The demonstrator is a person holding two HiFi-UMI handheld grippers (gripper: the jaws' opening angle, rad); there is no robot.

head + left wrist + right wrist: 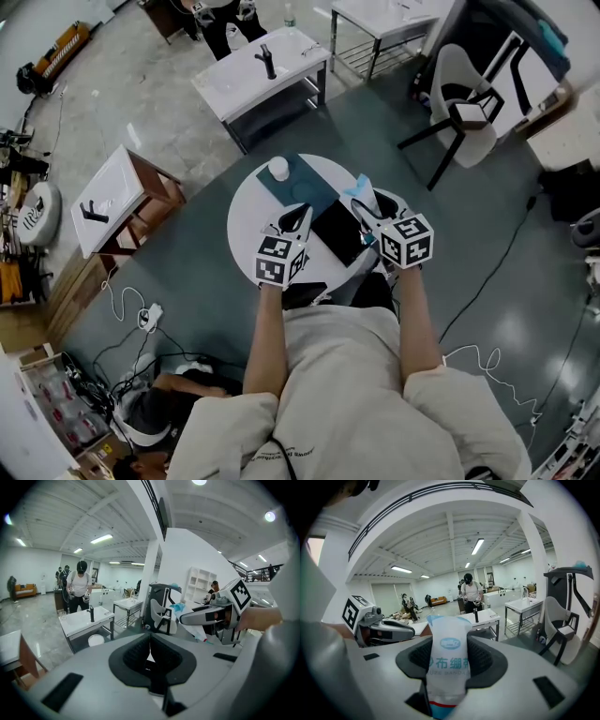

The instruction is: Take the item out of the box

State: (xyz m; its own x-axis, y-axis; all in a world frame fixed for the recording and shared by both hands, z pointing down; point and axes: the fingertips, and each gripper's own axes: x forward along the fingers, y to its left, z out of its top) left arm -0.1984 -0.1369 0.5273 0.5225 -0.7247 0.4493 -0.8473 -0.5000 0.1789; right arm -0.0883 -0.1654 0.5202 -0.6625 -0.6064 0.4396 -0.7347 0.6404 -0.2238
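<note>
On the round white table [246,225] lies an open box, with a black tray [337,232] and a dark teal lid [302,184] beside it. My right gripper [364,210] is shut on a white bandage packet [363,188] with blue ends, held above the tray's right side. In the right gripper view the packet [449,654] stands upright between the jaws of that gripper [448,670]. My left gripper [300,217] hovers over the table left of the tray; in its own view the left gripper [150,657] has its pads together, with nothing between them.
A small white round object [278,169] sits at the table's far edge by the lid. A white chair [464,117] stands to the far right and a white sink table [262,70] beyond. Cables lie on the floor at left. People stand in the background.
</note>
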